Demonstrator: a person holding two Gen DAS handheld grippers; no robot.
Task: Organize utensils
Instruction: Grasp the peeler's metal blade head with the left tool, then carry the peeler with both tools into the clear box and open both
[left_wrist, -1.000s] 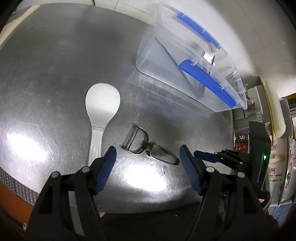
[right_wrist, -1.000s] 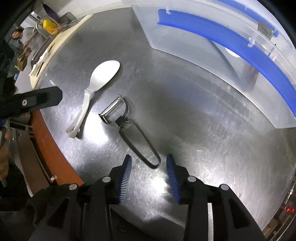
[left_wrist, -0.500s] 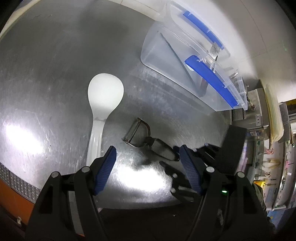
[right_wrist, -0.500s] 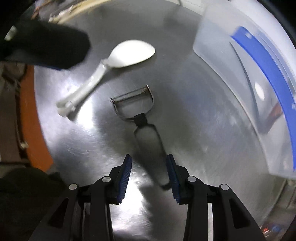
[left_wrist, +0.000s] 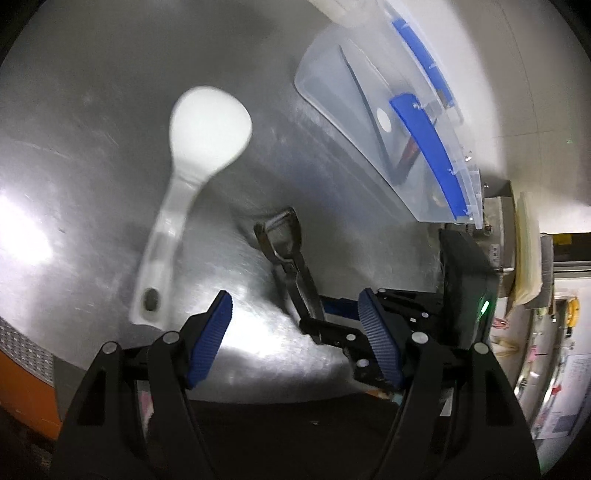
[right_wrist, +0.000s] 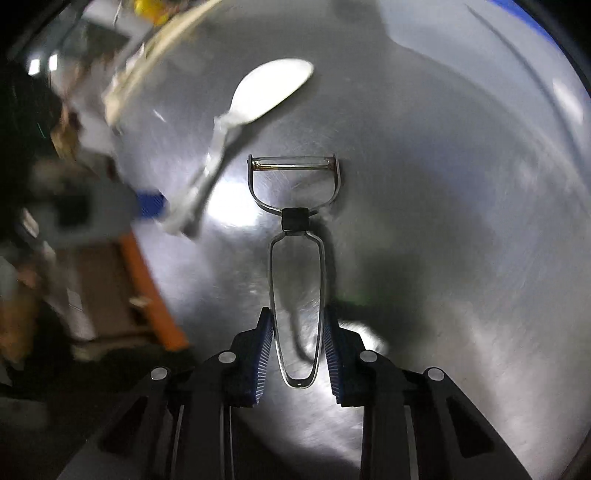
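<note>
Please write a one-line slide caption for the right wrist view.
Right gripper closing around the wire handle of the peeler on the steel table.

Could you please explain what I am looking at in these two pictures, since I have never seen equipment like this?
There is no robot: a person holds a two-finger gripper in each hand, and each has a fisheye camera looking along its fingers. One picture is from the left gripper, the other from the right gripper. On the steel table lie a white rice paddle and a metal peeler, with a clear plastic box behind. The left gripper is open and holds nothing. The right gripper's jaws are closing around the peeler's wire handle, which sits between the blue pads; they look about to touch it.
</note>
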